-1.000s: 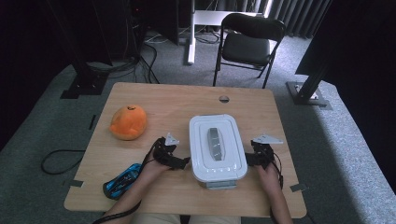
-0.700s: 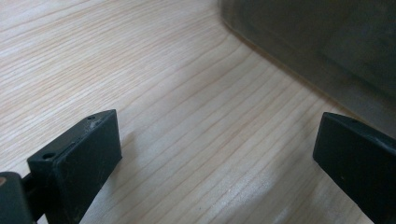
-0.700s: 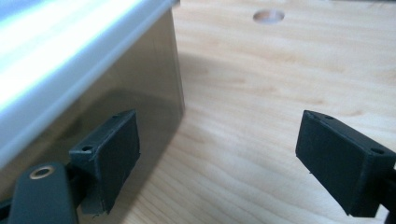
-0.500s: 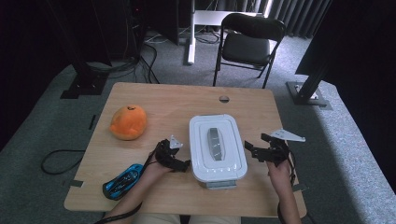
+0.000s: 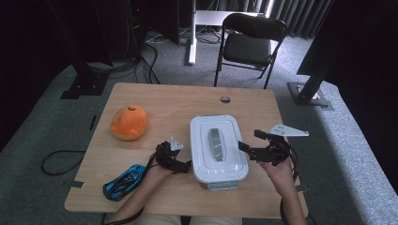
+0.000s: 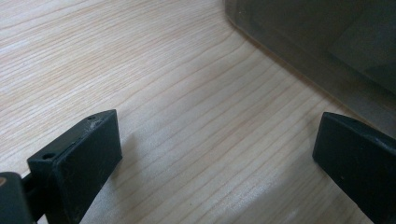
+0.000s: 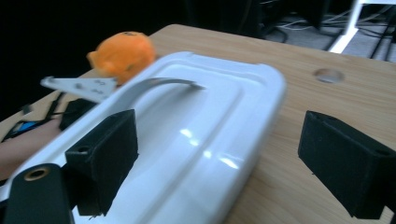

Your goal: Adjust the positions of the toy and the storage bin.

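Observation:
A white plastic box (image 5: 218,150) with a grey handle on its lid stands near the table's front edge. My left gripper (image 5: 183,162) rests low at the box's left side. In the left gripper view its jaws stand open (image 6: 215,154) over bare wood, with the box wall (image 6: 327,51) just ahead. My right gripper (image 5: 250,139) hovers above the box's right edge and points left across the lid (image 7: 187,135). Its jaws (image 7: 219,158) have just been opening and stand wide apart, with nothing gripped between them.
An orange plush toy (image 5: 129,123) lies on the table's left part, also seen past the lid (image 7: 123,53). A blue toy car (image 5: 124,182) sits at the front left corner. The table has a cable hole (image 5: 225,99) at the back. A black chair (image 5: 248,44) stands behind.
My right gripper has risen from the table beside the box's right side and now hangs higher, over the lid's edge. The left gripper and the box have stayed put.

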